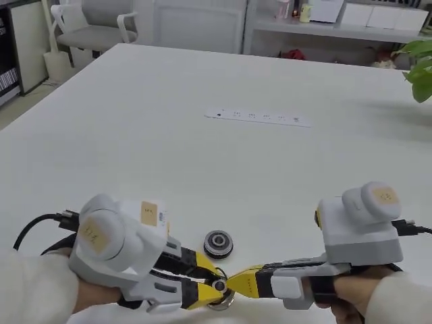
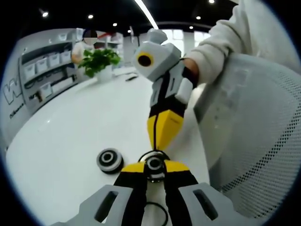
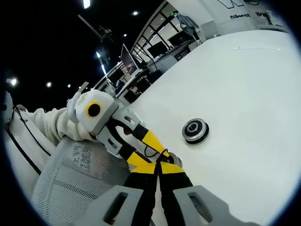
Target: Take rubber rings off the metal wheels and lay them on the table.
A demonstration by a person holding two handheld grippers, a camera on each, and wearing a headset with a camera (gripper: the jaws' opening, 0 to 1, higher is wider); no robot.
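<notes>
**Two-handed ring removal.** Your left gripper [image 2: 155, 165] clenches its fingers [image 2: 133, 167] on either side of a metal wheel [image 2: 155, 163], anchoring it so it cannot roll or twist. Your right gripper [image 2: 159, 141] meets it tip to tip. Its fingers are pressed together on what appears to be the thin black rubber ring [image 2: 142, 155], which loops up off the wheel's rim between the two sets of tips. One hand holds, the other peels. A second wheel [image 2: 109, 160], its dark ring seemingly in place, lies on the worktop [image 2: 70, 141] just beside your left fingers, within reach for the next removal.
</notes>
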